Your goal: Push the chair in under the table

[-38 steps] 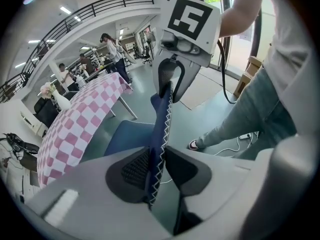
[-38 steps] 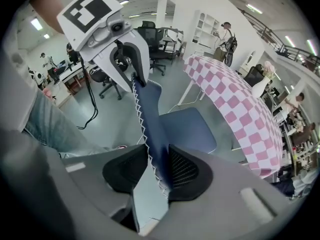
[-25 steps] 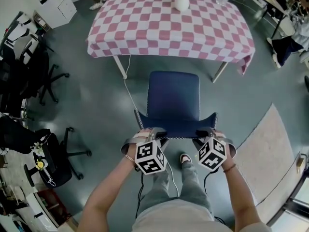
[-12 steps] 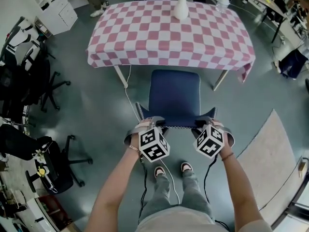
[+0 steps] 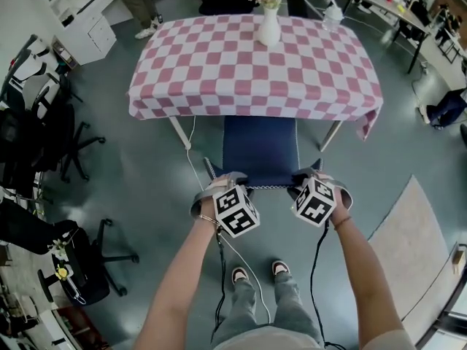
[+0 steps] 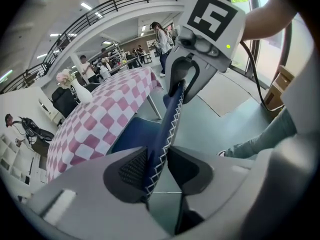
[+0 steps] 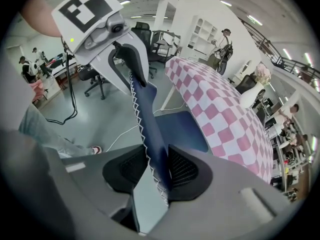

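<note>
A dark blue chair (image 5: 260, 148) stands at the near side of the table (image 5: 255, 64), which wears a pink and white checked cloth; the front of the seat is under the cloth's edge. My left gripper (image 5: 228, 181) is shut on the left end of the backrest's top edge (image 6: 167, 124), the stitched rim between its pads (image 6: 131, 168). My right gripper (image 5: 307, 179) is shut on the right end of the backrest (image 7: 145, 114). Each gripper shows in the other's view, clamped on the same rim: the right gripper (image 6: 181, 86), the left gripper (image 7: 131, 66).
A white vase (image 5: 268, 22) with flowers and a bottle (image 5: 333, 13) stand on the table's far side. Black office chairs (image 5: 44, 122) crowd the left. A white cable (image 5: 197, 159) runs over the floor by the table leg. A pale rug (image 5: 412, 246) lies at right. People stand beyond the table.
The chair has slid forward, its seat now partly under the tablecloth. Both grippers moved forward with the backrest, and the person's feet stepped after them.
</note>
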A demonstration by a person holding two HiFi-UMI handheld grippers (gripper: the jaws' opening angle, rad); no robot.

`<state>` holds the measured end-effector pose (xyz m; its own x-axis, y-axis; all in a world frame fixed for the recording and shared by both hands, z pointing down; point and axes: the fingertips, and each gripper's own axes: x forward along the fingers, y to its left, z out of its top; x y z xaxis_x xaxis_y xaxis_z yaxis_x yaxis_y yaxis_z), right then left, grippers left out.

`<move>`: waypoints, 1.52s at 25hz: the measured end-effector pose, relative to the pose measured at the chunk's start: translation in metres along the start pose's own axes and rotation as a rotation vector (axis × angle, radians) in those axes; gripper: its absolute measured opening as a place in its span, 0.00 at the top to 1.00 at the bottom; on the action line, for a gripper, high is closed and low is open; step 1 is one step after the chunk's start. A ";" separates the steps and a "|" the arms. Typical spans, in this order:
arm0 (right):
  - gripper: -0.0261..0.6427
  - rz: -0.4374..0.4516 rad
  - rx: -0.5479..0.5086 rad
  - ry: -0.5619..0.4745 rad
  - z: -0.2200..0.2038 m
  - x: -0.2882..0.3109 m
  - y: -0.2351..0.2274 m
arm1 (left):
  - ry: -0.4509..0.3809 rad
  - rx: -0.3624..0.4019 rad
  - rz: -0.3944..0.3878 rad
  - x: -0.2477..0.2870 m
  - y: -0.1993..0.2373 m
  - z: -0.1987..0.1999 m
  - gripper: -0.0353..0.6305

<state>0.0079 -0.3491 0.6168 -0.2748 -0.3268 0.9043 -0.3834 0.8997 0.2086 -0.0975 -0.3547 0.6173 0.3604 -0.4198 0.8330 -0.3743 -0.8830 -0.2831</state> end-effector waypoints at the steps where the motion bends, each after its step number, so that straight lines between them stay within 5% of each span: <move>1: 0.76 -0.007 -0.005 -0.004 0.002 0.002 -0.007 | 0.006 0.010 0.015 0.004 0.006 0.001 0.76; 14: 0.76 -0.028 -0.043 0.009 0.013 0.026 -0.107 | 0.038 0.013 0.036 0.053 0.081 0.040 0.77; 30: 0.77 -0.130 -0.050 -0.057 0.063 0.051 -0.165 | 0.074 0.045 0.122 0.077 0.175 0.035 0.74; 38: 0.77 -0.121 -0.053 -0.052 0.067 0.052 -0.166 | 0.054 0.065 0.155 0.077 0.181 0.034 0.73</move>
<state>-0.0022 -0.5349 0.6042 -0.2753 -0.4470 0.8511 -0.3698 0.8664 0.3354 -0.1084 -0.5544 0.6136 0.2551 -0.5418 0.8009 -0.3651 -0.8209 -0.4391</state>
